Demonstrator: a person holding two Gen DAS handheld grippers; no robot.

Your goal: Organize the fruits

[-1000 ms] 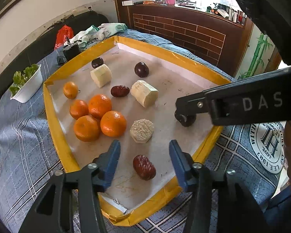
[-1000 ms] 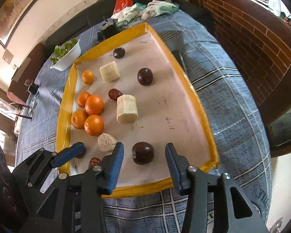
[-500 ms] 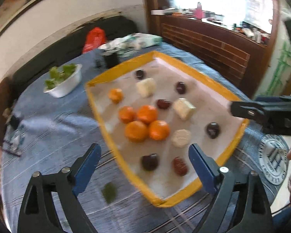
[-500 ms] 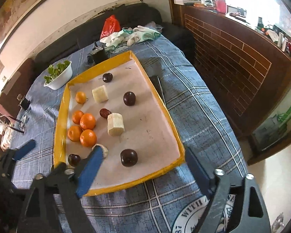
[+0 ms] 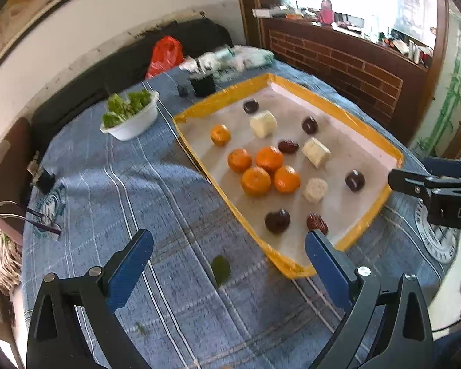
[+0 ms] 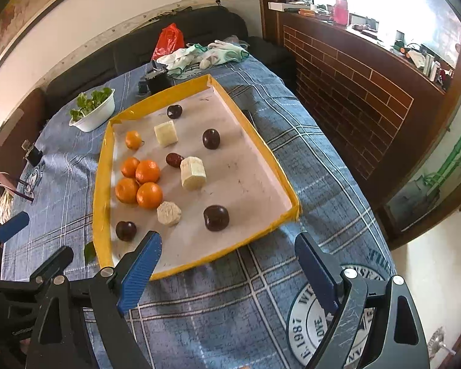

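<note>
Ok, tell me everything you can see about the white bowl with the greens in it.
The white bowl is a small, oblong tub, plastic by its look, with a rolled rim. It stands upright on the blue plaid tablecloth, left of the yellow-edged tray's far corner and apart from it. Loose green leafy vegetables fill it and rise above the rim. Neither gripper is near it, and nothing but the cloth touches it.

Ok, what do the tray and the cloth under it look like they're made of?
The tray looks like cardboard or foam board: shallow folded walls wrapped in glossy yellow tape, with a matte, pen-marked white paper floor. The exact board is unclear. The cloth looks like woven cotton-type fabric, matte blue with pale plaid lines, draping and creasing over the table edge.
</note>
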